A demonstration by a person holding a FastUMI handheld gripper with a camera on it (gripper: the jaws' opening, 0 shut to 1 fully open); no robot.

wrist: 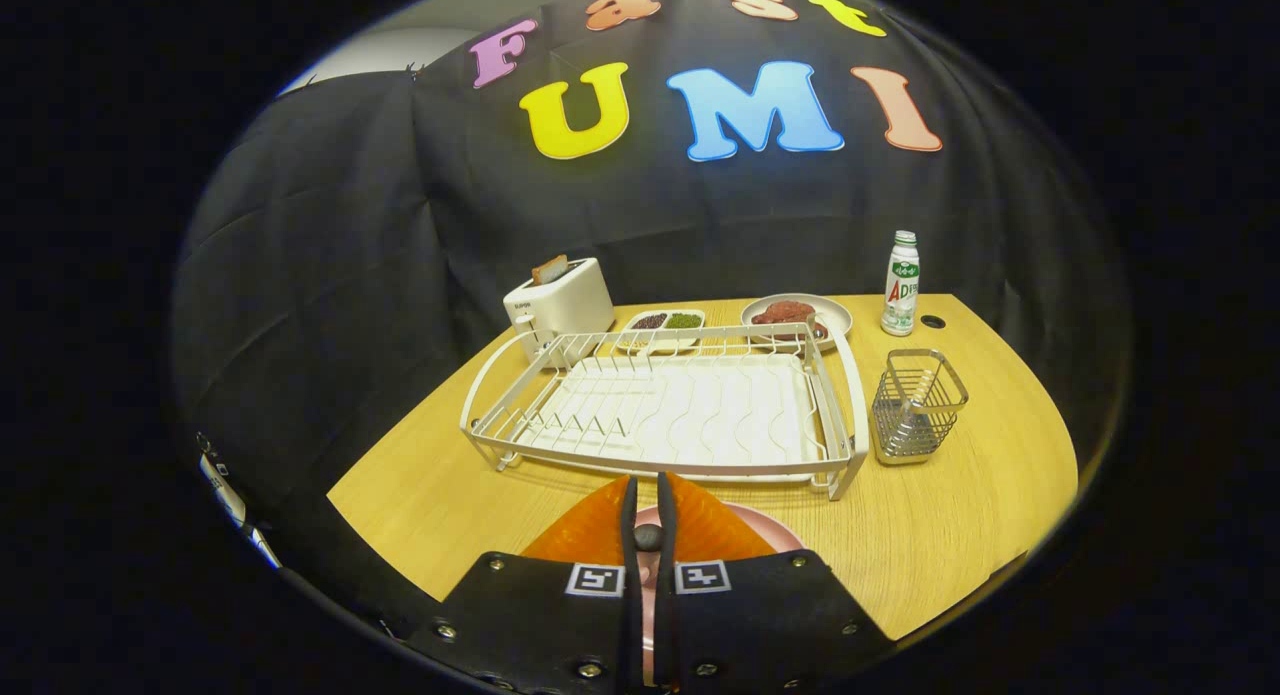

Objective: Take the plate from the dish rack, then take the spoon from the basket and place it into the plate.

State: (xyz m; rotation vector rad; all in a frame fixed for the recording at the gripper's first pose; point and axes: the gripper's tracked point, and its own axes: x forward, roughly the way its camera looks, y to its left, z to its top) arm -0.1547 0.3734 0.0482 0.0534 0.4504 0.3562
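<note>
- Judging from how things lie, the first part of the task appears done: the white dish rack (665,407) stands bare on the wooden table (980,515), and a pink plate (768,531) is seen on the table just in front of the rack, directly under the fingers
- The gripper (648,520) is seen with its two fingers drawn close together, and a small dark rounded piece (648,537) is pinched between them
- That piece may be the end of the spoon's handle; this cannot be settled, since little of it is exposed and no bowl of a spoon can be made out
- The wire basket (917,405) stands just to the right of the rack, and no spoon is seen standing in it, which would fit the spoon having been lifted out
- If so, the task is judged to be near its end: the spoon is held over the plate, and what is left is lowering it and letting it go onto the plate
- Further back, a toaster (560,300), a divided dish (665,323), a plate of meat (795,315) and a bottle (901,283) are set along the far edge, well apart from the work
</note>
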